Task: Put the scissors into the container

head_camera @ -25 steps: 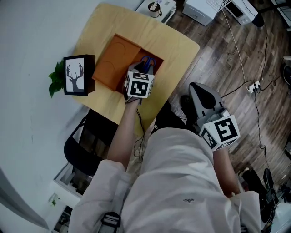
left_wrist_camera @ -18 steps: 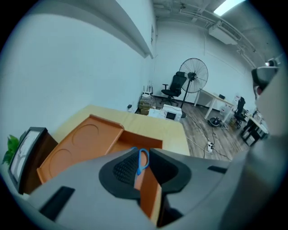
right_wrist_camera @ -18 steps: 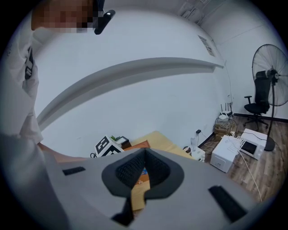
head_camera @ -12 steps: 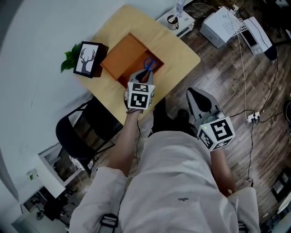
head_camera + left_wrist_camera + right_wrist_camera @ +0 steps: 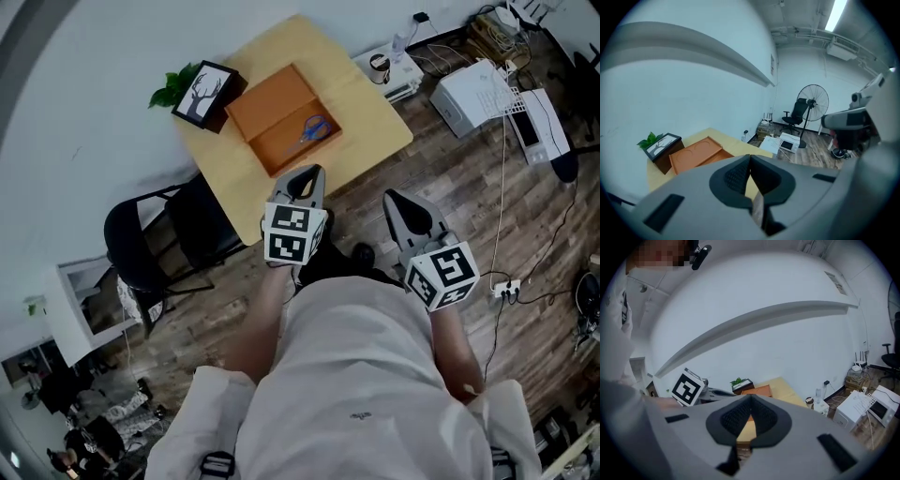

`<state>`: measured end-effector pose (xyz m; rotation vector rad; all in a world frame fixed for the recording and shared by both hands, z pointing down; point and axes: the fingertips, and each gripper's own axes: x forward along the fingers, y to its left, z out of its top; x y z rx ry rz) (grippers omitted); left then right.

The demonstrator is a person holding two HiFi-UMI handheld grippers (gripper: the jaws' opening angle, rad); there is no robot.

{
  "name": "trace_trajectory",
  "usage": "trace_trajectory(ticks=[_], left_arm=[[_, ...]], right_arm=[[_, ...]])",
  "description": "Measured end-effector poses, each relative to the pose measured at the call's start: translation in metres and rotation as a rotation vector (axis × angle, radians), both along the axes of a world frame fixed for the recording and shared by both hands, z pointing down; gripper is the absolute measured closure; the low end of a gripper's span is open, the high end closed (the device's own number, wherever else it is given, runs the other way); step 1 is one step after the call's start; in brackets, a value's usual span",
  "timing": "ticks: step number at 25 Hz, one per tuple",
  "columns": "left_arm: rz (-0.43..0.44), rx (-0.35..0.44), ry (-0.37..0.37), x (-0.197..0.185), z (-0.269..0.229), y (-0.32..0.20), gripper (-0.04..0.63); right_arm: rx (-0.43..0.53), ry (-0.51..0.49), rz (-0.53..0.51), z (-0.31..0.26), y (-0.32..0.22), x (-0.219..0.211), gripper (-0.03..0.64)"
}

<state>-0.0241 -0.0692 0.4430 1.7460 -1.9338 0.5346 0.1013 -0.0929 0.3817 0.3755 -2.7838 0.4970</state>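
Observation:
The blue-handled scissors (image 5: 314,127) lie inside the open half of the orange container (image 5: 272,103) on the small wooden table (image 5: 375,112). My left gripper (image 5: 309,172) hangs off the table's near edge, well short of the container. Its jaws are shut with nothing between them (image 5: 750,157). The left gripper view looks over the container (image 5: 696,154) from a distance. To the right, over the wooden floor, my right gripper (image 5: 394,197) is also shut and empty (image 5: 750,399). The right gripper view shows the left gripper's marker cube (image 5: 686,387) and the container (image 5: 759,391) beyond it.
A framed deer picture (image 5: 208,92) and a green plant (image 5: 173,89) stand at the table's far left corner. A black chair (image 5: 159,244) sits left of the table. A cup (image 5: 379,66), a white printer (image 5: 473,94) and cables lie on the floor to the right.
My left gripper has drawn back from over the container to off the table's near edge. The scissors stay in the container. The head view has pulled away from the table.

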Motion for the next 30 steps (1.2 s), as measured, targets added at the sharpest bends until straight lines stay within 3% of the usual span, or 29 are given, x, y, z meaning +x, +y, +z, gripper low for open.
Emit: trace_trajectory(ticks=[6, 10, 18, 30], left_arm=[[-0.110, 0.175, 0.077, 0.024, -0.057, 0.049, 0.589], [-0.161, 0.246, 0.069, 0.036, -0.081, 0.069, 0.589], [-0.203, 0.295, 0.037, 0.035, -0.108, 0.094, 0.589], [-0.223, 0.367, 0.066, 0.035, -0.131, 0.123, 0.589]], right_arm=[[0.046, -0.039, -0.084, -0.016, 0.011, 0.004, 0.618], [0.071, -0.067, -0.129, -0.029, 0.012, 0.007, 0.618], [0.101, -0.104, -0.207, -0.045, 0.028, -0.007, 0.618], [0.167, -0.110, -0.213, -0.059, 0.050, -0.014, 0.620]])
